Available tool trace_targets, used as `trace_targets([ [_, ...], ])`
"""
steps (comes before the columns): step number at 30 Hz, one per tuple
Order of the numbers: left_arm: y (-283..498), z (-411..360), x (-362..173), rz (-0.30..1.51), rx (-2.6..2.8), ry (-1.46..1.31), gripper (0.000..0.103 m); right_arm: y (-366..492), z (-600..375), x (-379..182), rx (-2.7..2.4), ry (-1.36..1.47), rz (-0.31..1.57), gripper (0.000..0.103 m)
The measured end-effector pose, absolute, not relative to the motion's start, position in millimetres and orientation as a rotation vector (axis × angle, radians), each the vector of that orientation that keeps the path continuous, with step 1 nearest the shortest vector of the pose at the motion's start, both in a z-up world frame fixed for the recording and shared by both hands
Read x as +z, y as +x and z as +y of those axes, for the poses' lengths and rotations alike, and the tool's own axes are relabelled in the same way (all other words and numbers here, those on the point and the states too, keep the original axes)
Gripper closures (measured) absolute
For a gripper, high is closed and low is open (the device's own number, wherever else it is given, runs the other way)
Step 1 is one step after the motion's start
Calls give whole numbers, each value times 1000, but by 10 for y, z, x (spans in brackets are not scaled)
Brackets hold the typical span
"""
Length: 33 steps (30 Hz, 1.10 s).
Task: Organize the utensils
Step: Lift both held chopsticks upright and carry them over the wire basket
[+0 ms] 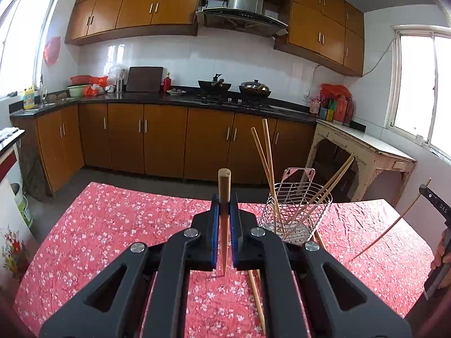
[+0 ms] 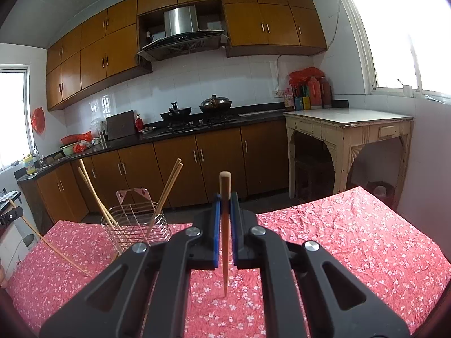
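Note:
My left gripper (image 1: 224, 200) is shut on a wooden chopstick (image 1: 224, 180) that stands upright between the blue pads, its thin end pointing down above the red floral tablecloth (image 1: 112, 225). Just to the right stands a wire utensil holder (image 1: 296, 214) with several chopsticks leaning in it. At the far right edge another slanted chopstick (image 1: 394, 225) hangs from the other gripper. My right gripper (image 2: 224, 200) is likewise shut on an upright chopstick (image 2: 225, 183) over the cloth (image 2: 352, 239). The wire holder (image 2: 135, 222) stands to its left, and beyond it is the left gripper's chopstick (image 2: 50, 242).
A loose chopstick (image 1: 257, 301) lies on the cloth under my left gripper. A person's hand (image 1: 442, 250) shows at the right edge. Beyond the table are brown cabinets, a dark counter with pans (image 2: 197, 112) and a cream side table (image 2: 346, 124).

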<state>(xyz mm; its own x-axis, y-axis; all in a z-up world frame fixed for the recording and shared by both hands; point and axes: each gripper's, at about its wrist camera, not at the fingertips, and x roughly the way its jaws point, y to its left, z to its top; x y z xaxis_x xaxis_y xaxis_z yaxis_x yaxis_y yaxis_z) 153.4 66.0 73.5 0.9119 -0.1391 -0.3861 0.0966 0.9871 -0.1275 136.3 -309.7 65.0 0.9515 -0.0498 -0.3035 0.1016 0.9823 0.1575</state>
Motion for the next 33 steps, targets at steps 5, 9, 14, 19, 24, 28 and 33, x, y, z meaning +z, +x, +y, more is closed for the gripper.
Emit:
trace_targets([
  [5, 1565, 594, 733, 402, -121, -99, 96, 1435, -3068, 644, -64, 168, 305, 95],
  [9, 1590, 587, 881, 377, -122, -110, 96, 1426, -3039, 828, -41, 179, 283, 95],
  [14, 1581, 585, 1356, 281, -137, -151, 96, 1356, -2981, 1414, 13, 186, 181, 95],
  [19, 1624, 534, 1815, 199, -195, -255, 96, 1430, -2903, 1913, 142, 265, 94, 95],
  [24, 1828, 258, 1906, 175, -219, -258, 96, 1759, -2643, 1932, 217, 258, 88, 95],
  [28, 2055, 84, 1691, 224, -214, -235, 96, 2044, -2465, 1686, 225, 232, 134, 95],
  [33, 2275, -51, 1426, 277, -216, -218, 96, 2370, -2424, 1430, 242, 250, 205, 95],
])
